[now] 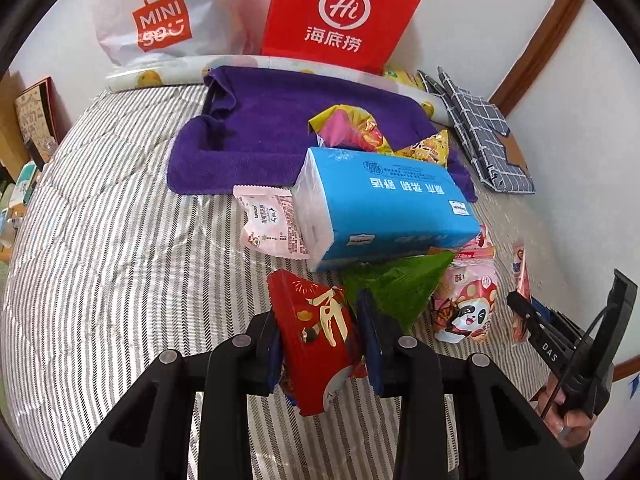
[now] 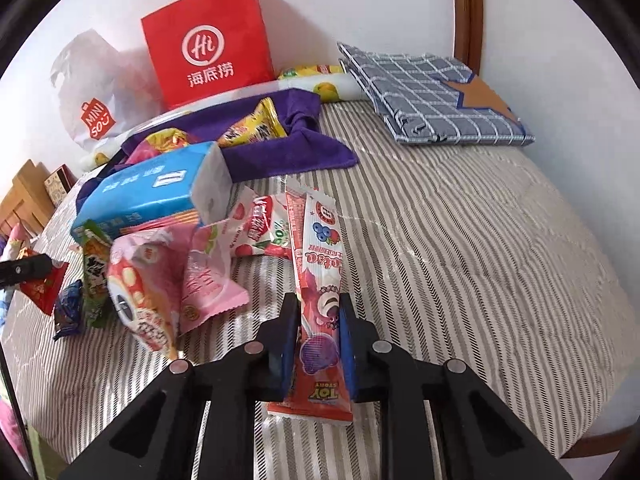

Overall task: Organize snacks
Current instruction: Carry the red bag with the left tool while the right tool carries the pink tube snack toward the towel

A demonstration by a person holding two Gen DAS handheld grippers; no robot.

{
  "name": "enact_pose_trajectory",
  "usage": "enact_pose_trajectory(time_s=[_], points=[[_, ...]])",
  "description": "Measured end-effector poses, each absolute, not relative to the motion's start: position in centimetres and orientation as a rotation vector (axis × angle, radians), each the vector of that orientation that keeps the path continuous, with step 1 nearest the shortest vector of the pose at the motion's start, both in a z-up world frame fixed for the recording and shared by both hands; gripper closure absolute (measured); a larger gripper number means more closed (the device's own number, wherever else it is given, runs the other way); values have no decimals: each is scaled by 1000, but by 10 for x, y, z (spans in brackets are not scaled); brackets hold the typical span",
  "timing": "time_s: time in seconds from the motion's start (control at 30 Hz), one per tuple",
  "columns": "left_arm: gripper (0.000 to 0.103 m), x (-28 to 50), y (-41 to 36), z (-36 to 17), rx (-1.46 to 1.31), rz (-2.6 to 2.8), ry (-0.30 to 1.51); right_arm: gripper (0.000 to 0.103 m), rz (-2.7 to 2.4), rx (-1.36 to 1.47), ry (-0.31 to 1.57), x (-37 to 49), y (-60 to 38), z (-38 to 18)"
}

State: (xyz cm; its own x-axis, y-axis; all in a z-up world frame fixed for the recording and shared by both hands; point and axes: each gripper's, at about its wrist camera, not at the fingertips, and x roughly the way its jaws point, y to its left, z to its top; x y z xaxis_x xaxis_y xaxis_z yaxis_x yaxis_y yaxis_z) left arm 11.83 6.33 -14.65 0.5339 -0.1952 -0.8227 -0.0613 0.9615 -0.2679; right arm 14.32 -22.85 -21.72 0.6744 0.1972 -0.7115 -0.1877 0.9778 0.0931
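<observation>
My left gripper [image 1: 320, 318] is shut on a red snack packet [image 1: 316, 360] with gold print, held just above the striped bed. My right gripper [image 2: 318, 312] is shut on a long pink candy stick packet [image 2: 320, 248], which points away along the fingers. Between the two lies a heap of snacks: a green packet [image 1: 396, 284], a pink panda packet [image 1: 466, 304], a small pink packet [image 1: 272, 220] and a blue tissue pack [image 1: 384, 208]. Yellow snack packets [image 1: 348, 128] rest on a purple towel [image 1: 260, 132].
A red paper bag [image 1: 344, 12] and a white plastic bag [image 1: 160, 20] stand against the wall at the head of the bed. A folded blue checked cloth [image 2: 432, 92] lies at the far right. Striped bedding [image 2: 480, 240] stretches to the right of the heap.
</observation>
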Motion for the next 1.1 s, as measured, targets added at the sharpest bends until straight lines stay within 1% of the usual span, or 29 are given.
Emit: enact_pose_trajectory(time_s=[0.2, 0.43, 1.1], points=[[70, 112, 65, -137, -286, -84, 986, 84, 213, -31, 756, 130, -219, -199], [70, 103, 66, -124, -288, -90, 956, 84, 251, -14, 700, 117, -213, -174], [70, 94, 72, -96, -320, -106, 903, 84, 278, -5, 624, 101, -196, -129]])
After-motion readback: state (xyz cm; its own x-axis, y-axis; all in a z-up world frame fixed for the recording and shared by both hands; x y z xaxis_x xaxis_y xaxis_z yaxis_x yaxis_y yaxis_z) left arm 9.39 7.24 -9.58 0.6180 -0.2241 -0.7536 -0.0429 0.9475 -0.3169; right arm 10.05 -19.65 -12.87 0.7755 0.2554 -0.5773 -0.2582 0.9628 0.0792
